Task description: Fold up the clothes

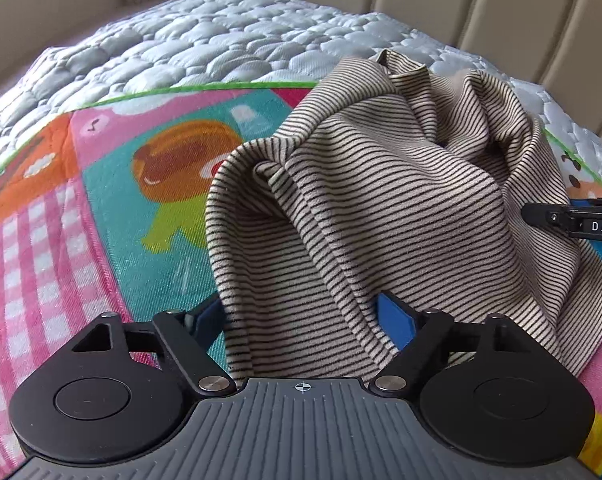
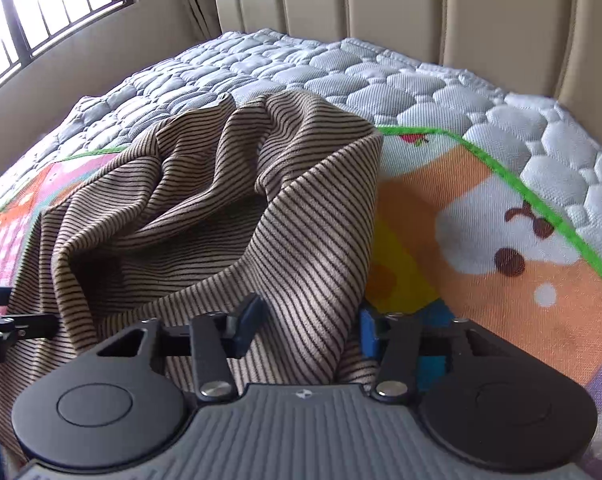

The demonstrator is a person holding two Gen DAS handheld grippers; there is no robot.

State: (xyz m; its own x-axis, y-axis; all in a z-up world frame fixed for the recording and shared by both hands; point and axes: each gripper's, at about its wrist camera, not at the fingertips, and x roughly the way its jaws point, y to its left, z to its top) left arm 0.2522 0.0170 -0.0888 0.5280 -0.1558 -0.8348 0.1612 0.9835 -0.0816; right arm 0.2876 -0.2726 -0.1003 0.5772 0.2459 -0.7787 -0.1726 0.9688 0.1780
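A beige garment with thin dark stripes (image 1: 381, 200) lies crumpled in a heap on a colourful cartoon mat (image 1: 101, 200) on the bed. My left gripper (image 1: 303, 320) is at its near edge, jaws wide, with a fold of cloth between the blue fingers (image 1: 397, 320) but not squeezed. The right gripper's black tip (image 1: 573, 220) shows at the right edge of this view. In the right wrist view the same garment (image 2: 205, 208) rises in folds from my right gripper (image 2: 307, 322), whose blue fingers (image 2: 249, 320) stand closer together and pinch a bunched strip of cloth. The left gripper (image 2: 17, 328) shows at the left.
The mat (image 2: 481, 240) has a green border and covers a grey quilted mattress (image 1: 221, 40). A padded beige headboard (image 2: 421, 8) stands behind. A barred window (image 2: 41, 8) and a beige wall lie to the left.
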